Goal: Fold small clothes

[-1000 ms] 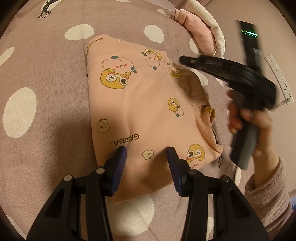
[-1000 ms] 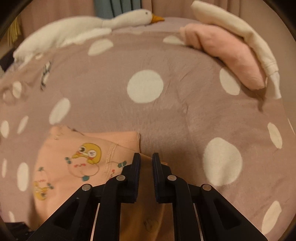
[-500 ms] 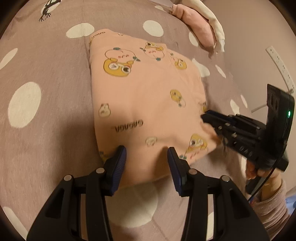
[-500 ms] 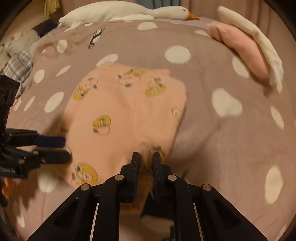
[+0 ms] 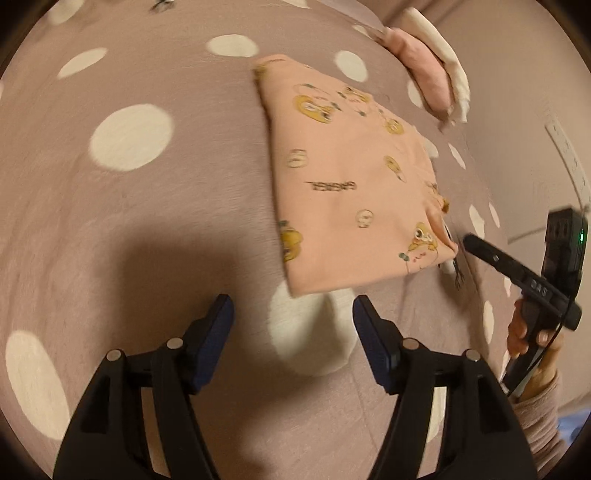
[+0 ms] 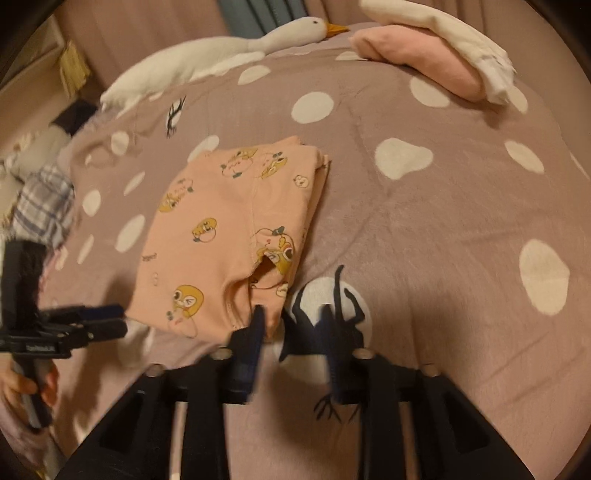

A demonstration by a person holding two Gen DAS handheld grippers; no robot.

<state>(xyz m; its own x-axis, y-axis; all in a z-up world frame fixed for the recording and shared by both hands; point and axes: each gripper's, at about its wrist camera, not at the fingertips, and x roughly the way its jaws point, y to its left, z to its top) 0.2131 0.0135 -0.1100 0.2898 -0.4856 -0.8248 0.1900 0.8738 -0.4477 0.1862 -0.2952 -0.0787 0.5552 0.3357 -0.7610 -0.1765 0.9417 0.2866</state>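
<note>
A folded peach garment with yellow cartoon prints (image 5: 351, 184) lies flat on the mauve polka-dot bedspread (image 5: 129, 221); it also shows in the right wrist view (image 6: 229, 236). My left gripper (image 5: 291, 321) is open and empty, hovering just short of the garment's near edge. My right gripper (image 6: 291, 325) is open and empty, its tips just off the garment's near corner. The right gripper (image 5: 517, 273) shows at the right of the left wrist view, and the left gripper (image 6: 88, 321) at the left of the right wrist view.
A folded pink garment (image 6: 417, 55) under a white one (image 6: 461, 33) lies at the far right of the bed. A white goose plush (image 6: 221, 51) lies along the far edge. Plaid cloth (image 6: 40, 199) sits at the left. A wall with a power strip (image 5: 565, 147) is on the right.
My right gripper has let go of the garment's corner and opened. Both grippers have pulled back from the garment, which now lies folded and flat; the left jaws have spread wider.
</note>
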